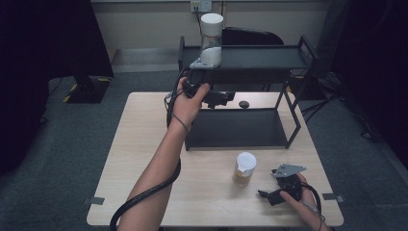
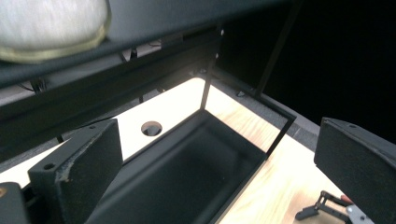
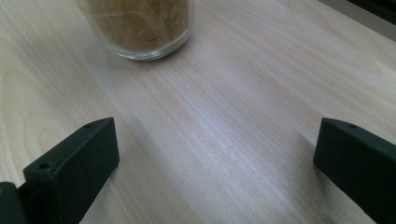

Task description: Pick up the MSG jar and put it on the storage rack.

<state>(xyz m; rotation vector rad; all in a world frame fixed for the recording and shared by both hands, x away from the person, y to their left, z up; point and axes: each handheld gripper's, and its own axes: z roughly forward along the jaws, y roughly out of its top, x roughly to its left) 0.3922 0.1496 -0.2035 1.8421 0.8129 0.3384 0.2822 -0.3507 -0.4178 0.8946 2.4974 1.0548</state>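
The left gripper (image 1: 219, 98), jaws apart and empty, hangs below the black metal rack's (image 1: 250, 57) top shelf, where a white-lidded glass jar (image 1: 211, 39) stands. The right gripper (image 1: 269, 195), jaws spread wide, rests near a white-lidded jar of brown powder (image 1: 244, 168) on the pale wooden table (image 1: 144, 144).

Glass jar (image 3: 140, 28) beyond gaping tool (image 3: 215, 163)

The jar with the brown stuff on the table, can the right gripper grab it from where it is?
Probably yes. The right gripper is open and aimed at the jar, with just bare table between them.
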